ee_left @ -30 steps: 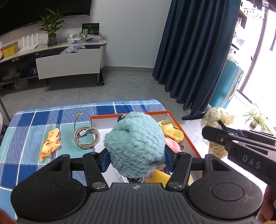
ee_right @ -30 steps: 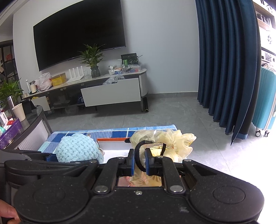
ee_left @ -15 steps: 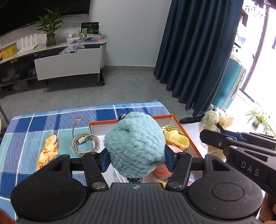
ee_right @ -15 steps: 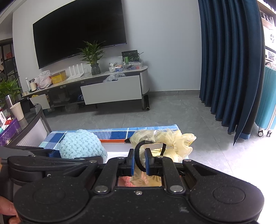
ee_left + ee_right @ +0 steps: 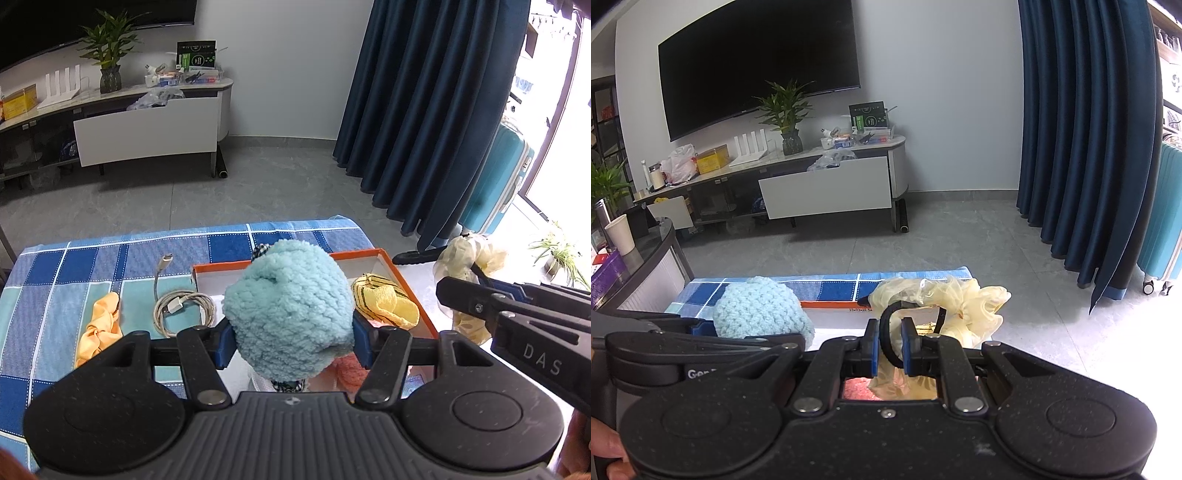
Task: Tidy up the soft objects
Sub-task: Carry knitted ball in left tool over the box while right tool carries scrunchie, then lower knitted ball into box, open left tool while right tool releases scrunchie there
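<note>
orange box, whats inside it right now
In the orange box a yellow striped cloth lies at the right, something pink knitted at the near side, and a bit of checked fabric shows. The blue fluffy ball in the left gripper hides the rest.

"DAS" is printed on the right gripper [image 5: 461, 291] body.
</note>
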Motion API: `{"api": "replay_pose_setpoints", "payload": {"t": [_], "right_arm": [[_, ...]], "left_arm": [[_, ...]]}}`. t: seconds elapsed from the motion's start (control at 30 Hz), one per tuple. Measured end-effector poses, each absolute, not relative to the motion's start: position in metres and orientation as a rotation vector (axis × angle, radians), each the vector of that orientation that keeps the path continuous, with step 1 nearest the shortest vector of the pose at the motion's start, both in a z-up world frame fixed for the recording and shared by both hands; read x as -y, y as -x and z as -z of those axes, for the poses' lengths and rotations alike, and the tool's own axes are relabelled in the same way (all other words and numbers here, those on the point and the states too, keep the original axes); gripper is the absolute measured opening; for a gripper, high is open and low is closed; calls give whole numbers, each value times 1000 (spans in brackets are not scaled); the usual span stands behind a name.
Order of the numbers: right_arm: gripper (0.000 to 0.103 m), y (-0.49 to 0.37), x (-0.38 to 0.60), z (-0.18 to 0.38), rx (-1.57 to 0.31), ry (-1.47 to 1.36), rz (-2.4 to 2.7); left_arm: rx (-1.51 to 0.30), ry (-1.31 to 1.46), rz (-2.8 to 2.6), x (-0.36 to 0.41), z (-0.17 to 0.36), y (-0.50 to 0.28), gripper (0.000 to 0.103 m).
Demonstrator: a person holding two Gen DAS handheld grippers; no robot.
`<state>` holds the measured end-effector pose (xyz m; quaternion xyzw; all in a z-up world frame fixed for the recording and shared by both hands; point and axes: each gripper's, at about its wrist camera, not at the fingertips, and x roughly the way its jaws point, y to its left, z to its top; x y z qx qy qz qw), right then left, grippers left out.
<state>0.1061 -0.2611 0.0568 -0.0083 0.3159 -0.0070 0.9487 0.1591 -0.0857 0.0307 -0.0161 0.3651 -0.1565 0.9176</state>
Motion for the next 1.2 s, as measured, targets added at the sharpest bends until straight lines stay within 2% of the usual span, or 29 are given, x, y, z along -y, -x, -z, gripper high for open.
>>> {"api": "replay_pose_setpoints", "payload": {"t": [0.6,0.7,0.77,0.8,1.2], "right_arm": [[17,-134,266,-43,-671,20,23],[23,-138,266,-41,-676,19,18],[43,-141,267,-39,-686,27,15],[44,-142,268,-38,-690,25,17],[47,-108,280,-58,-622,-8,43]], "left_arm": [[-767,30,314,85,-26,-175,61],[-772,33,311,86,-25,-178,61],[-775,31,313,86,-24,-179,61],[-776,28,315,87,-24,-179,61],[-792,18,357,103,-19,-192,63]]}}
